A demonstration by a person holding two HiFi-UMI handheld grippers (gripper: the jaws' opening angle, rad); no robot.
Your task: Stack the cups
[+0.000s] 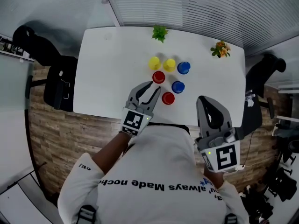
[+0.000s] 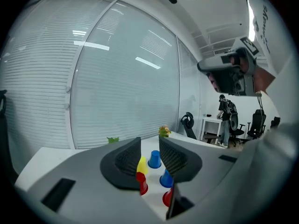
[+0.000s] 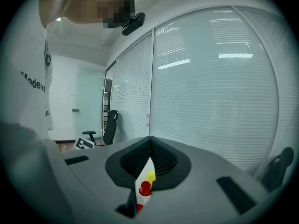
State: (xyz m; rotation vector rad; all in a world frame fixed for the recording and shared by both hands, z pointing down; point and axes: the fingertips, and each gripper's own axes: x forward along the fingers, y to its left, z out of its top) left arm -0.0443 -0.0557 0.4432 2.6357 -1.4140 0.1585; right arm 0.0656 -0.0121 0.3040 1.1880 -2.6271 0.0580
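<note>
Six small cups stand upside down in a cluster on the white table (image 1: 107, 64): two yellow cups (image 1: 154, 63) (image 1: 169, 65), a blue cup (image 1: 183, 67), a red cup (image 1: 159, 77), another blue cup (image 1: 178, 87) and a red cup (image 1: 168, 98). My left gripper (image 1: 155, 87) is open just left of the near cups, tips beside the middle red cup, nothing between its fingers. In the left gripper view (image 2: 149, 141) the cups show through the gap: red cup (image 2: 141, 183), blue cup (image 2: 154, 159). My right gripper (image 1: 202, 99) is shut and empty, near the table's front edge, right of the cups.
A small green plant (image 1: 160, 32) and an orange-flowered plant (image 1: 220, 49) stand at the table's far edge. Black office chairs sit off the left side (image 1: 60, 80) and the right side (image 1: 261, 69). A person stands by a desk in the background (image 2: 225, 118).
</note>
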